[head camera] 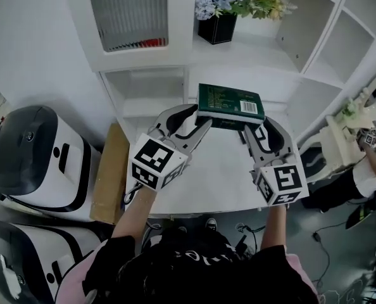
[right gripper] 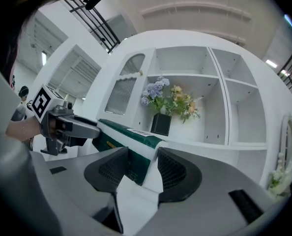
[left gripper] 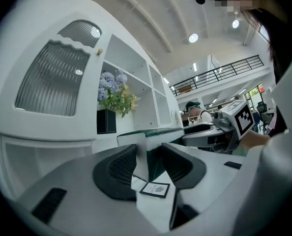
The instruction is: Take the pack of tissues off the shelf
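The pack of tissues (head camera: 231, 104) is a flat dark green packet with white ends and a barcode label. It hangs level in the air in front of the white shelf unit (head camera: 267, 59), clear of its boards. My left gripper (head camera: 197, 120) is shut on the pack's left end (left gripper: 147, 151), its ribbed pads pressing both faces. My right gripper (head camera: 257, 126) is shut on the right end (right gripper: 136, 149) in the same way. Each gripper view shows the other gripper across the pack: the right gripper (left gripper: 219, 132) and the left gripper (right gripper: 67, 127).
A black vase of blue and yellow flowers (head camera: 218, 25) stands on the shelf behind the pack. A white tabletop (head camera: 207, 182) lies under the grippers. White rounded machines (head camera: 39, 157) and a cardboard sheet (head camera: 109, 173) stand at the left. Another person (head camera: 368, 173) is at the right.
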`<act>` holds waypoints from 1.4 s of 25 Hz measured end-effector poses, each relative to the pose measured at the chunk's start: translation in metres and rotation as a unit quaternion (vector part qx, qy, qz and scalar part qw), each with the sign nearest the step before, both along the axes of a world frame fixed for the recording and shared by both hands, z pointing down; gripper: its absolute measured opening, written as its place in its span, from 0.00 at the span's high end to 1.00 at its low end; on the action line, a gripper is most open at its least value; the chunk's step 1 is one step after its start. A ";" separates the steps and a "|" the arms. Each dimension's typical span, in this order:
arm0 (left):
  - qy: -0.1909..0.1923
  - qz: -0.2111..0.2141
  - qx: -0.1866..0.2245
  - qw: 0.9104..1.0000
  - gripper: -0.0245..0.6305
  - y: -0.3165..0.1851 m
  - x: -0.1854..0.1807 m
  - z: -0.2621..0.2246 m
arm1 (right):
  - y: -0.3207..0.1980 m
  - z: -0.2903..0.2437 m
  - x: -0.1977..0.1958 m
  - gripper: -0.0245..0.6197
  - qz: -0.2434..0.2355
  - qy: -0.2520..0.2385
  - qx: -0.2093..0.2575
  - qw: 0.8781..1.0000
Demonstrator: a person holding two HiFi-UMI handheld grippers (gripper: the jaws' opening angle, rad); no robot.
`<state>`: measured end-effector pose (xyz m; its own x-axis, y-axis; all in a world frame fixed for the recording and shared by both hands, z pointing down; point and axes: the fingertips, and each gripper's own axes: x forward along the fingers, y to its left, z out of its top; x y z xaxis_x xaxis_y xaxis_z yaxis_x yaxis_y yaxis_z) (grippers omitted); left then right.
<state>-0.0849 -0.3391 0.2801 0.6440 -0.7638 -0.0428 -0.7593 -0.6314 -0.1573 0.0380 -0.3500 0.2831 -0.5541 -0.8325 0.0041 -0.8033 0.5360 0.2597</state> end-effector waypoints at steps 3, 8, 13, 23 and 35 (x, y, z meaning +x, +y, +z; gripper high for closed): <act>0.006 0.011 -0.022 1.000 0.70 0.014 -0.010 0.023 | 0.018 0.023 -0.010 0.64 0.014 -0.003 -0.020 1.000; 0.009 0.022 -0.061 0.998 0.70 0.032 -0.015 0.061 | 0.041 0.061 -0.016 0.64 0.038 0.002 -0.056 0.998; 0.009 0.027 -0.084 0.996 0.70 0.045 -0.016 0.085 | 0.058 0.084 -0.017 0.64 0.049 0.003 -0.075 0.996; 0.017 0.017 -0.128 0.992 0.70 0.062 -0.006 0.117 | 0.074 0.114 -0.007 0.64 0.037 0.005 -0.098 0.995; 0.026 -0.017 -0.154 0.988 0.70 0.119 0.068 0.136 | 0.126 0.131 0.067 0.64 0.013 0.005 -0.117 0.993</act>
